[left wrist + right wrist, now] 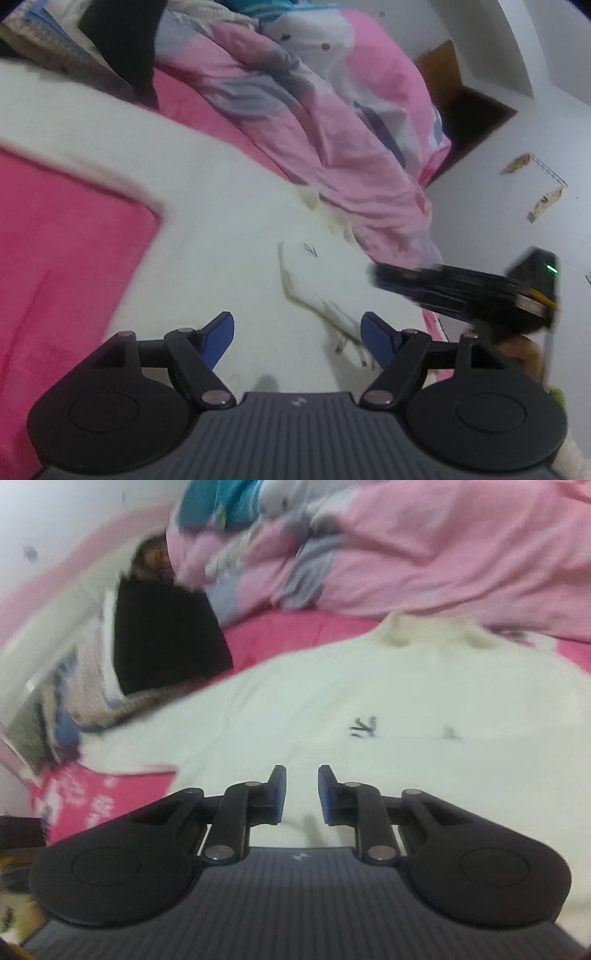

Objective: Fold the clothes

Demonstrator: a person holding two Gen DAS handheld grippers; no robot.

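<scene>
Lying flat: white top (207, 206), spread over the pink sheet (55, 258), filling the middle of both views; blurred.
Sheet: bare at 9 o'clock in the left view, and at 8 o'clock in the right view.
Black cloth (125, 48): at 11 o'clock in the left view, resting on a striped pile (48, 44); at 10 o'clock in the right view.
Left gripper (297, 339): fingers spread wide, nothing between them, hovering over the top; contact cannot be told.
Print (310, 250): small dark mark on the top at 12 o'clock from the left gripper, beside a raised fold.
Quilt (332, 122): pink and grey, bunched at 1 o'clock, its edge lying on the top.
Collar (432, 631): at 12 o'clock in the right view, just beside the quilt.
Right gripper (302, 794): fingers parted by a narrow gap, holding nothing, above the top; in the left view it shows at 3 o'clock, blurred.
</scene>
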